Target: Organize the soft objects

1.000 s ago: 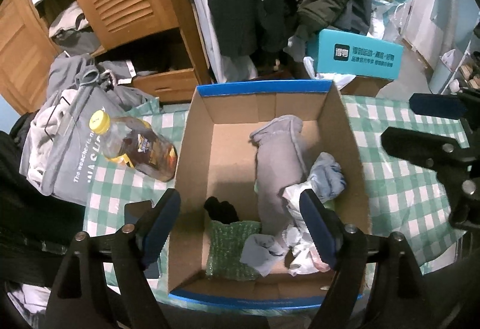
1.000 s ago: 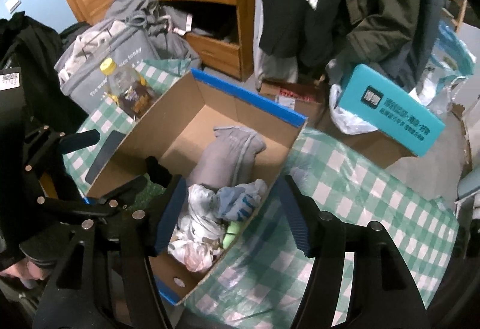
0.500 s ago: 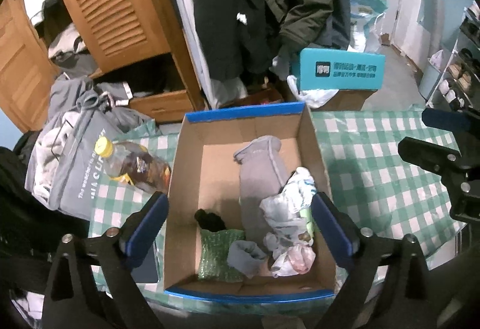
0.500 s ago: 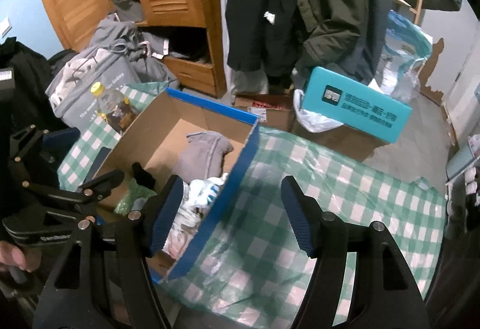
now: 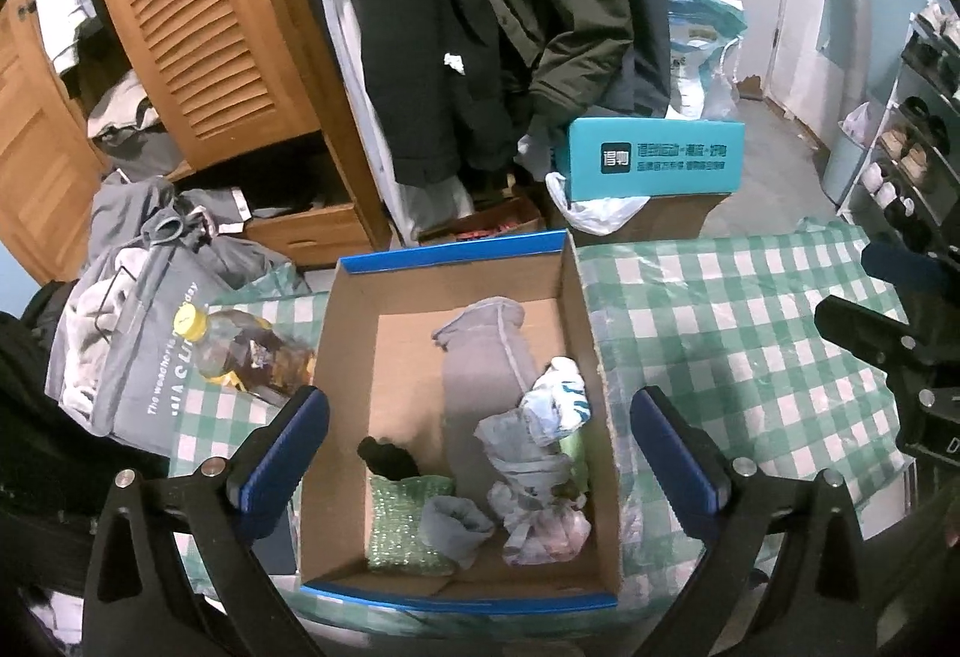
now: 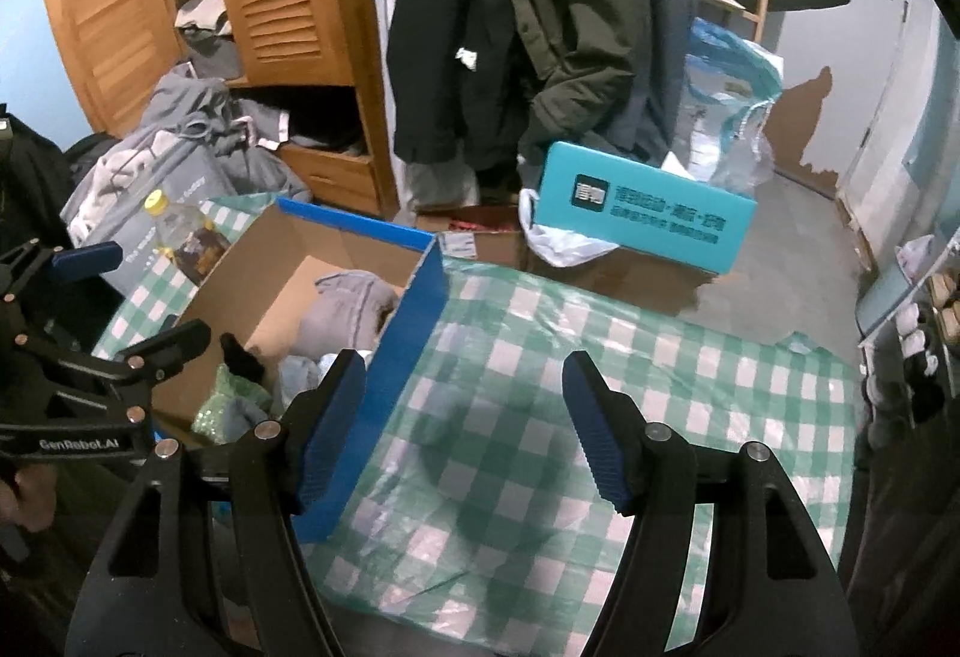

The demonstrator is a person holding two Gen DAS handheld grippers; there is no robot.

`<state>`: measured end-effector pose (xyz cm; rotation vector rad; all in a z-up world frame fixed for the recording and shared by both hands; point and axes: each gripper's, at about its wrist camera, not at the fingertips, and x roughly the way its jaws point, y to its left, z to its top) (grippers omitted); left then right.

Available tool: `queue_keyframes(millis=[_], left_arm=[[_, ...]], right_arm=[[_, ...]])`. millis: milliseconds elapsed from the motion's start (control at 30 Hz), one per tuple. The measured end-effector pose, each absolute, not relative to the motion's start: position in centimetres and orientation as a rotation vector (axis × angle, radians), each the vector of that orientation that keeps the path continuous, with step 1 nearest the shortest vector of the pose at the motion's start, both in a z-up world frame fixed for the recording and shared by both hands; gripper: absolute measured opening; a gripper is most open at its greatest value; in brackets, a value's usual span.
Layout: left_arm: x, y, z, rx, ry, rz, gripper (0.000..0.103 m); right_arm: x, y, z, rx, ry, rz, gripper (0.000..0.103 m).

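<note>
Both grippers hung empty, jaws spread wide. The left gripper [image 5: 479, 441] hovered over the cardboard box [image 5: 348, 357], where the soft things lay: a grey rolled garment [image 5: 486, 363], a green sponge cloth [image 5: 402, 525], a black sock [image 5: 387, 458]. The right gripper [image 6: 465, 423] stood above the checked tablecloth [image 6: 600, 333] beside the box. A bottle [image 5: 246, 354] lay left of it.

The right gripper [image 6: 465, 417] hangs wide open and empty above the green-and-white checked tablecloth [image 6: 630, 357]. Toward the cloth's left edge stands a blue-rimmed cardboard box [image 6: 414, 321] holding a rolled grey garment [image 6: 345, 309]; the left gripper [image 6: 135, 303] hovers beside it, spread apart.
</note>
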<state>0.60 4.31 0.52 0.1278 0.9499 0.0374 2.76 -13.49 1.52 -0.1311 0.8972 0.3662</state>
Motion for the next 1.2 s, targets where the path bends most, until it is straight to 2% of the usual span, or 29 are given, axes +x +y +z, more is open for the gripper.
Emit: queue_keyframes(millis=[1200], left_arm=[[0.89, 3.75, -0.3, 0.12, 0.989, 0.058, 0.102]], right_arm=[[2.52, -14.21, 1.13, -0.136, 0.898, 0.361, 0.068]])
